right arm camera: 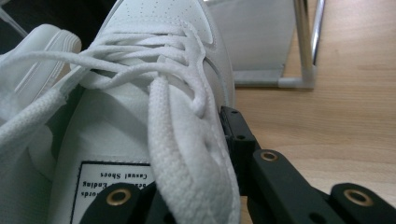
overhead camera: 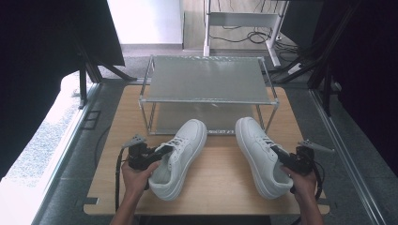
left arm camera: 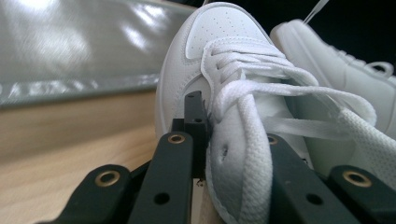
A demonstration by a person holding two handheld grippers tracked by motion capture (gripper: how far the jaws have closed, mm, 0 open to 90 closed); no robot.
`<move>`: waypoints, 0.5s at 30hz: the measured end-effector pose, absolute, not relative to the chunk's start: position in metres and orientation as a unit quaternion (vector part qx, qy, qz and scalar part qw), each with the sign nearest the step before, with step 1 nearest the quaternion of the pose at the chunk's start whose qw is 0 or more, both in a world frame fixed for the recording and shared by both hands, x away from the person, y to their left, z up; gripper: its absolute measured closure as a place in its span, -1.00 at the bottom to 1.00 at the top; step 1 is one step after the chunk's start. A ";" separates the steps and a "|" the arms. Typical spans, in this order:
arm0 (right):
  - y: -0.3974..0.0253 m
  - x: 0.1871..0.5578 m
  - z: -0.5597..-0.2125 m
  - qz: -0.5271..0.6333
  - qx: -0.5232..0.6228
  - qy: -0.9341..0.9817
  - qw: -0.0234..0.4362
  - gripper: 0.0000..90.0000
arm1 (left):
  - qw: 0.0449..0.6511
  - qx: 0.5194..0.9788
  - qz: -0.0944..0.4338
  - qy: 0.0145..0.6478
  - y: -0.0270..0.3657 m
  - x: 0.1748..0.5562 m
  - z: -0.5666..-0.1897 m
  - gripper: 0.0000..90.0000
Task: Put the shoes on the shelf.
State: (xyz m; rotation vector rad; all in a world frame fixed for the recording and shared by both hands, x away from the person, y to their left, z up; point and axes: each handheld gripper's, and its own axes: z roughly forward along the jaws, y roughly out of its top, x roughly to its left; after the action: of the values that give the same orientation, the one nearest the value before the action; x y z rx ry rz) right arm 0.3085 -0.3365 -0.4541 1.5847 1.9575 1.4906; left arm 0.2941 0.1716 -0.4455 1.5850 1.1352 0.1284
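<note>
My left tongs (overhead camera: 162, 152) are closed on the side wall of the left shoe (overhead camera: 180, 157). One jaw sits outside the shoe and the other goes inside it, by the laces (left arm camera: 261, 100). My left hand (overhead camera: 136, 176) holds the tongs near the front edge of the table (overhead camera: 220, 187).

The left shoe is white. It rests on the wood with its toe pointing at the rack (overhead camera: 206, 79). The rack is made of shiny metal and has two shelves. It stands at the back of the table.

The right shoe (overhead camera: 260, 154) is white too. It lies just beside the left one, but they do not touch. Its toe is close to a leg of the rack.

My right tongs (overhead camera: 281, 157) pinch the side wall of the right shoe the same way. My right hand (overhead camera: 302, 180) holds them. A label (right arm camera: 112, 186) with small words is inside that shoe.
</note>
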 end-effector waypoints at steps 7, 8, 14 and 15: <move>-0.334 0.303 -0.447 0.526 0.525 0.662 0.099 0.91 | 0.571 0.672 0.052 0.469 0.171 0.292 -0.441 0.83; -0.333 0.301 -0.444 0.530 0.522 0.661 0.101 0.91 | 0.569 0.675 0.060 0.466 0.170 0.291 -0.439 0.83; -0.333 0.298 -0.440 0.537 0.520 0.656 0.105 0.90 | 0.573 0.674 0.064 0.462 0.170 0.288 -0.434 0.83; -0.334 0.298 -0.439 0.538 0.519 0.656 0.105 0.90 | 0.573 0.675 0.064 0.461 0.171 0.287 -0.433 0.83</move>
State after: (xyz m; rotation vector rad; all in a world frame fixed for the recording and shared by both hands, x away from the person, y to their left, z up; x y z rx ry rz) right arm 0.2978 -0.3336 -0.4394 1.5303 1.9325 1.5853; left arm 0.2870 0.1705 -0.4335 1.5811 1.0798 0.1511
